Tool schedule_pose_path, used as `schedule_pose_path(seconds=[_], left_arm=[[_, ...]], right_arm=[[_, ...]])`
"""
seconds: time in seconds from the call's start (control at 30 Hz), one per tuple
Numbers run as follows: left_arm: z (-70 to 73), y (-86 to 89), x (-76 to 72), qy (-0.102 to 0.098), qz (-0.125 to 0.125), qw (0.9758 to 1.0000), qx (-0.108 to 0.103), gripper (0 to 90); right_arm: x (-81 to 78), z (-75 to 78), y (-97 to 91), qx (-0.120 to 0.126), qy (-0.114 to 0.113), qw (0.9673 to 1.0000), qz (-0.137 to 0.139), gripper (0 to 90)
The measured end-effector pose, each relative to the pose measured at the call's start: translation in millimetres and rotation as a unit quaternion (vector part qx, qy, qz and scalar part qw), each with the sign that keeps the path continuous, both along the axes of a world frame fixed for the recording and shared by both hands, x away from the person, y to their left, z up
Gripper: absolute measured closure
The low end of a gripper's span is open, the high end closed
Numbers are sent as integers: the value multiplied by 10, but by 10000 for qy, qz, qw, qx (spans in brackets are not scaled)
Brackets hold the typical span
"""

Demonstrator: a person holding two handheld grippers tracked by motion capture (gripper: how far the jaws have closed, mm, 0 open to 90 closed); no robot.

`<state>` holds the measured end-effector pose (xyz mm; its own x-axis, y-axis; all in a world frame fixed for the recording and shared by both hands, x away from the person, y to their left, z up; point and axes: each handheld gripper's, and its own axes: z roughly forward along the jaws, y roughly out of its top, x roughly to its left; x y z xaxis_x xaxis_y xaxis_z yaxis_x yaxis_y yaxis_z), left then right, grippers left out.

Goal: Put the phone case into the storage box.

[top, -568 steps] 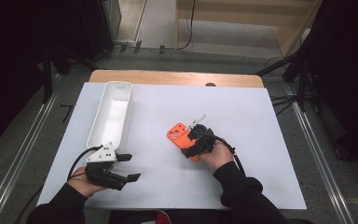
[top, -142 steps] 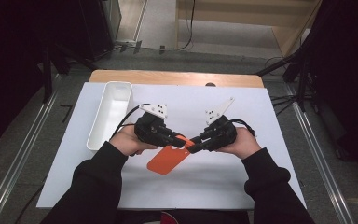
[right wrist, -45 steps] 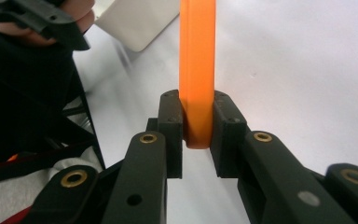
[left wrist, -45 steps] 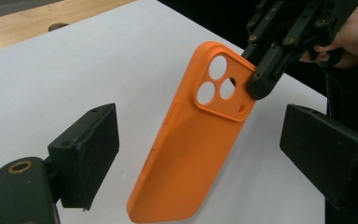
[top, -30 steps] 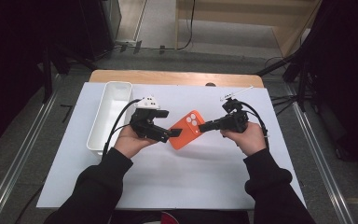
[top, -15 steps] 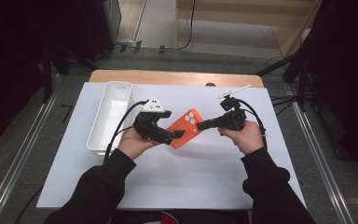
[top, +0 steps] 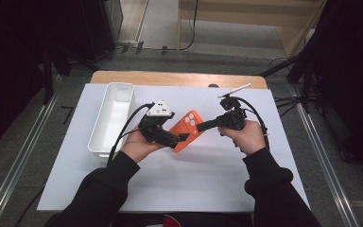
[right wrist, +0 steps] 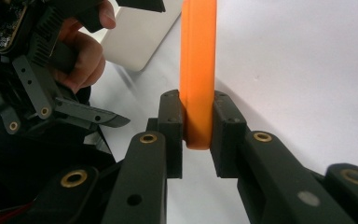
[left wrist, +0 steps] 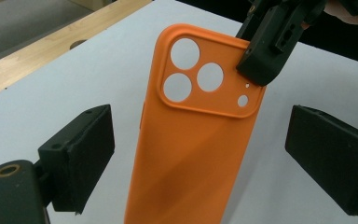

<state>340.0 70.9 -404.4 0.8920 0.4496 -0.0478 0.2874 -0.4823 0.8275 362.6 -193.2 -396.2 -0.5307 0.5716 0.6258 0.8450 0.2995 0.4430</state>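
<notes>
No text, label, brand, number or sign can be read anywhere. The orange silicone phone case (left wrist: pixel 200 140), centre of the left gripper view, has a plain back, and the white rectangular plastic bin (top: pixel 112 118), at the left of the high view, is unmarked.

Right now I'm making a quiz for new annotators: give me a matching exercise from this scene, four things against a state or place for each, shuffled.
Things:
1. left gripper
2. right gripper
3. phone case
4. white bin

States or places:
A. stands on the table's left part
B. jaws apart, either side of the case
C. orange, held above the table
D. jaws shut on the case's camera end

Pairs: 1-B, 2-D, 3-C, 4-A
</notes>
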Motion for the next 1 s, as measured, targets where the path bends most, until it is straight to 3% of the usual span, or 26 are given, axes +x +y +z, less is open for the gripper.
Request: schedule_pose_path(seconds=[0.3, 0.37, 0.47, 1.0], left_arm=[[-13, -43, -26, -24, -10, 10000, -6, 84], [-22, -64, -27, 8, 59, 10000, 65, 14], [-30, -74, -26, 41, 77, 9999, 60, 0], [-118, -171, -40, -56, 52, 9997, 216, 0]], right_arm=[[38, 3, 41, -57, 117, 9999, 70, 753], [43, -4, 52, -53, 135, 9999, 76, 753], [44, -9, 71, -67, 162, 9998, 86, 753], [35, -8, 105, -76, 153, 9998, 118, 753]])
